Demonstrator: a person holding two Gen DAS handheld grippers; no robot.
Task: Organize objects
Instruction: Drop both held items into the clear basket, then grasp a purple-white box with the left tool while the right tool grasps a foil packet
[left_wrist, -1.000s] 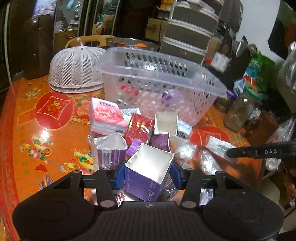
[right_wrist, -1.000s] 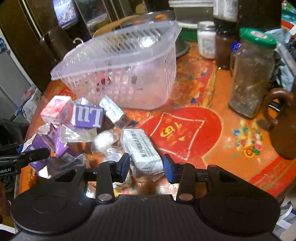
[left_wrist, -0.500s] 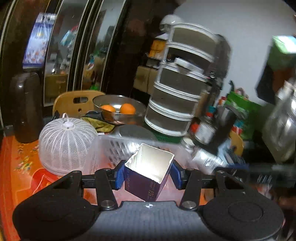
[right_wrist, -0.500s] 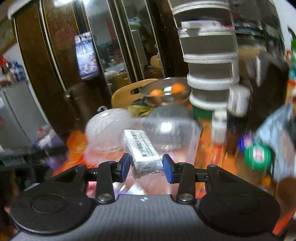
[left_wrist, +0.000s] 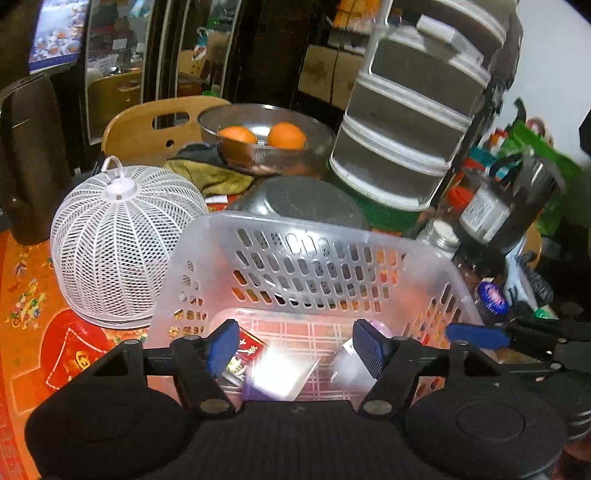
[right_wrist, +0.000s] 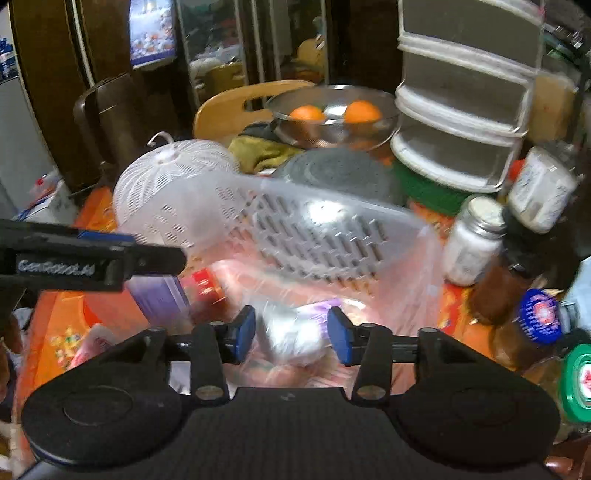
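Left hand-held gripper (left_wrist: 293, 347), marked "GenRobot.AI", gapes wide above the clear plastic basket (left_wrist: 317, 236); right hand-held gripper (right_wrist: 291, 334) also spread wide, blurred white packet (right_wrist: 291, 341) loose between its pads

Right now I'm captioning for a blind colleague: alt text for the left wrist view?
The open left gripper hovers over a clear plastic basket with a blurred purple box below it. A white mesh dome stands left.
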